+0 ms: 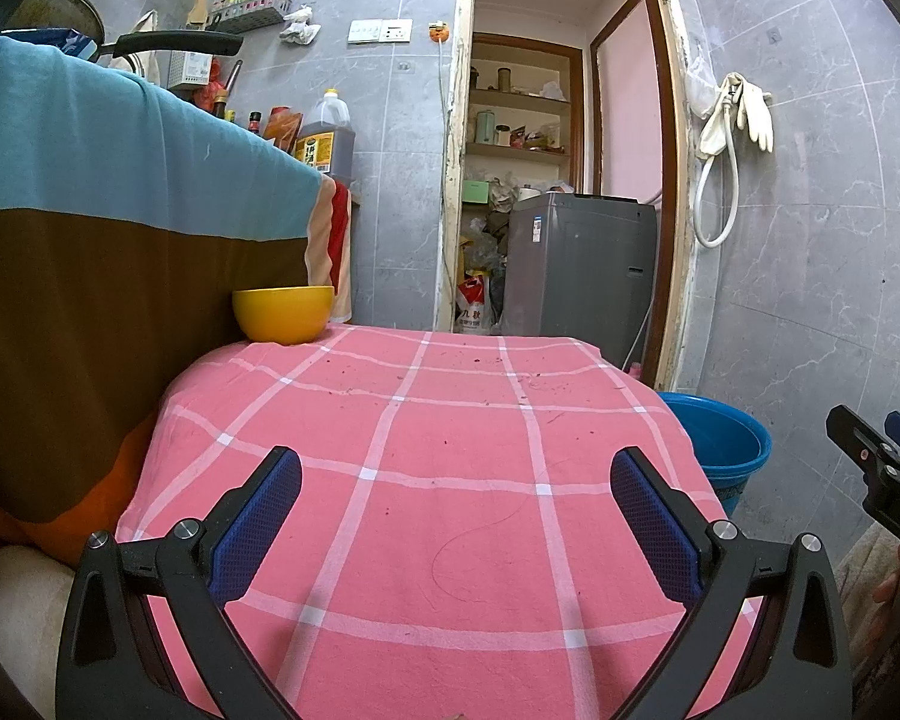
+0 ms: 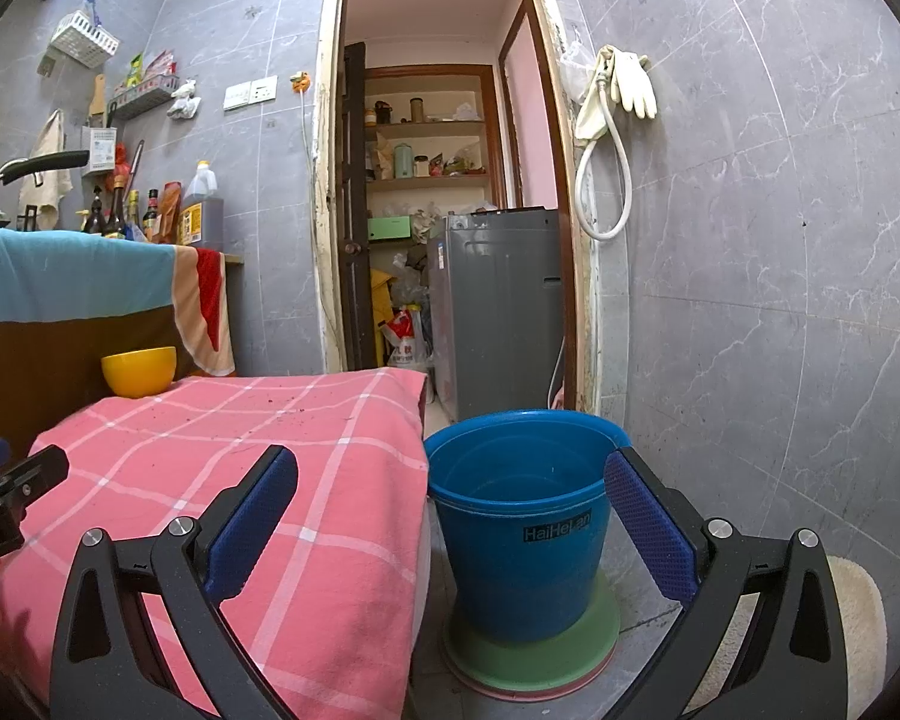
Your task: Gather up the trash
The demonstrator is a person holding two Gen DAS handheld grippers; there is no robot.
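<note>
A low table under a pink checked cloth (image 1: 450,450) (image 2: 240,480) carries only dark crumbs and a long hair. My left gripper (image 1: 456,474) hovers open over the cloth's near half, holding nothing. To the table's right a blue bucket (image 2: 522,516) (image 1: 720,438) stands on the floor on a green disc (image 2: 534,654). My right gripper (image 2: 450,480) is open and empty, straddling the table's right edge and the bucket. The right gripper's tips (image 1: 876,450) show at the far right of the left wrist view. No piece of trash is visible.
A yellow bowl (image 1: 285,312) (image 2: 139,369) sits at the table's far left corner. A striped cloth over a counter (image 1: 90,228) rises to the left. Behind, a doorway holds a grey washing machine (image 1: 576,264) and shelves. A grey tiled wall (image 2: 780,300) stands to the right.
</note>
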